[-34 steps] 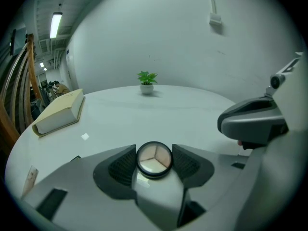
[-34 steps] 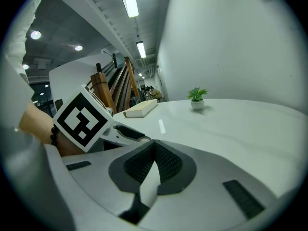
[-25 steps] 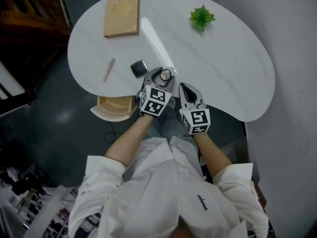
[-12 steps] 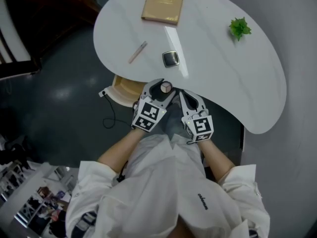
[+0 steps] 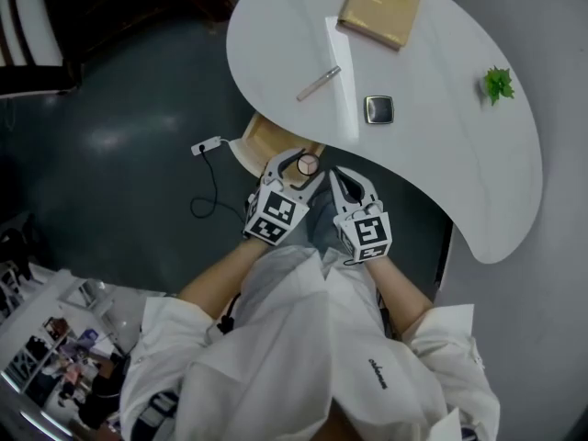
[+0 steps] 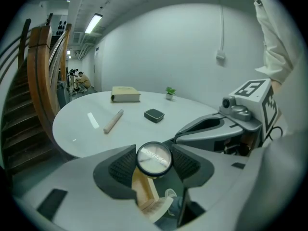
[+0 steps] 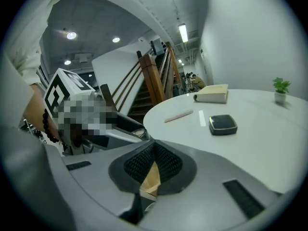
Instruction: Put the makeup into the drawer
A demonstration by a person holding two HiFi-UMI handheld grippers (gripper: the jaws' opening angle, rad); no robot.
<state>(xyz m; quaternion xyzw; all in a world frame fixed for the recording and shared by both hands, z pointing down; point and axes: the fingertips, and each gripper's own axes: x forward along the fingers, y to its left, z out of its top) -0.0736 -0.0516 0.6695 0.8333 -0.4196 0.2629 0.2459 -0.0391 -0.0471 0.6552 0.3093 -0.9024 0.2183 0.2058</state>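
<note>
A small round compact with a clear lid sits between the pads of my left gripper, which is shut on it; the left gripper view shows it close up. It hangs just off the white table's near edge, above the open wooden drawer, whose inside shows below the jaws. My right gripper is beside it to the right, jaws shut on nothing. A square black compact and a beige stick lie on the table.
A tan book and a small green plant stand at the table's far side. A white plug with a black cable lies on the dark floor left of the drawer. A wooden staircase rises beyond the table.
Both grippers have moved off the table's edge toward the open drawer, the left still holding the round compact. The view has swung, so the table now sits further right.
</note>
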